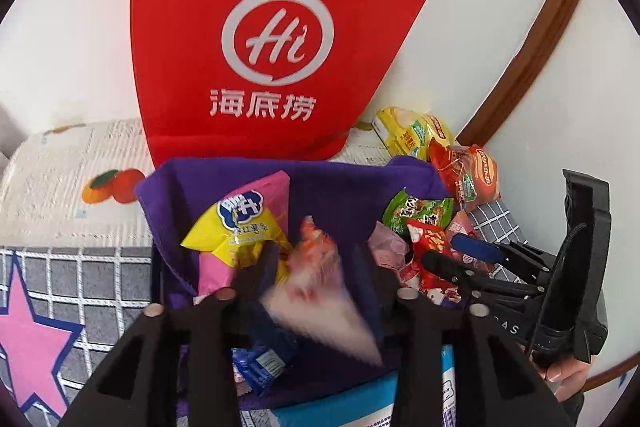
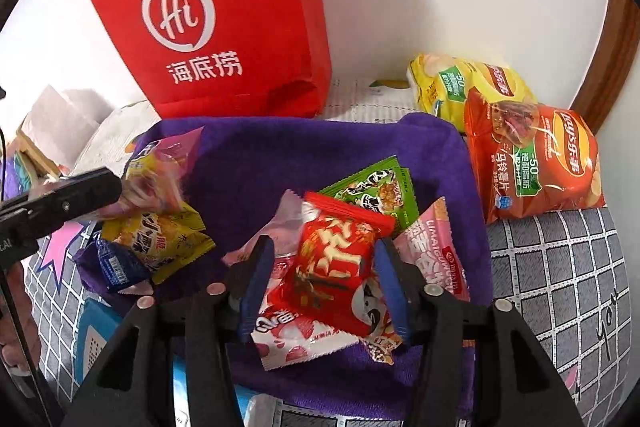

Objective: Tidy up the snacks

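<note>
A purple cloth (image 2: 320,147) holds loose snack packets. My left gripper (image 1: 316,263) is open above it, and a blurred white-and-red packet (image 1: 320,287) lies loose between its fingers. Beside it are a yellow packet (image 1: 240,227) and a blue packet (image 1: 260,363). My right gripper (image 2: 324,275) is open over the cloth's right half. A red packet (image 2: 336,259) sits between its blue pads (image 2: 256,283); the left pad stands clear of it. Under and around it lie a white-and-pink packet (image 2: 288,339), a green packet (image 2: 372,187) and a pink packet (image 2: 436,247).
A red paper bag (image 2: 208,27) stands behind the cloth against the white wall. Yellow (image 2: 460,83) and orange-red (image 2: 532,159) crisp bags lie at the back right. A grey checked bedcover (image 2: 560,287) spreads around, and a blue-and-white pack (image 1: 340,399) lies at the front edge.
</note>
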The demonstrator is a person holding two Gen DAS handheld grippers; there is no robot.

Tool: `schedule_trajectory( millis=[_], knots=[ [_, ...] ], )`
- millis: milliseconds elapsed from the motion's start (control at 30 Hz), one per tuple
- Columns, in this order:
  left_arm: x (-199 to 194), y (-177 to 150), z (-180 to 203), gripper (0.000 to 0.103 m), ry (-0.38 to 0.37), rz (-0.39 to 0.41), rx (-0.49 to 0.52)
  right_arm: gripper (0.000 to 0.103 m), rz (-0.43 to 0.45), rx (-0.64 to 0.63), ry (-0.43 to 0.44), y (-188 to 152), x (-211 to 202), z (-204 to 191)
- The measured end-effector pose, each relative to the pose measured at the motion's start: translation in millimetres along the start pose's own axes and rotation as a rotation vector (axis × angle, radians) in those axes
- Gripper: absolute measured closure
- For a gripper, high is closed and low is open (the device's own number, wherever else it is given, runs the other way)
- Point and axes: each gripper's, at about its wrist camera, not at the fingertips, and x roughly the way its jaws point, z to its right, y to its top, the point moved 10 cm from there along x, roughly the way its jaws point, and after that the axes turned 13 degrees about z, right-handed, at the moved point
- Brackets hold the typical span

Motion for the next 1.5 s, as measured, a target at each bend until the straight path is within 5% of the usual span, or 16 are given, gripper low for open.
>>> schedule_trajectory(
  millis=[500,667,767,933,1167,1500],
  knots=[
    [-95,-3,42,0.043,0.014,0.072,0.101,0.042,0.111,-0.026,-0.105,4,-114,-14],
    [-145,-27,67,0.039,0.011,0.103,0.134,0.042,0.131,0.014,-0.136,-18,-165,-23],
    [-171,-40,81,0.033,-0.003,0.126,0.142,0.022,0.158,0.012,-0.183,-36,-200,-29],
    [-213,-64,100,0.023,-0.015,0.157,0.156,0.010,0.208,0.021,-0.218,-62,-256,-40],
    [-265,-93,113,0.003,-0.005,0.206,0.165,0.002,0.244,0.049,-0.237,-99,-308,-48],
    [-303,-127,119,0.001,0.029,0.207,0.162,0.001,0.260,0.068,-0.273,-137,-350,-50]
  ],
)
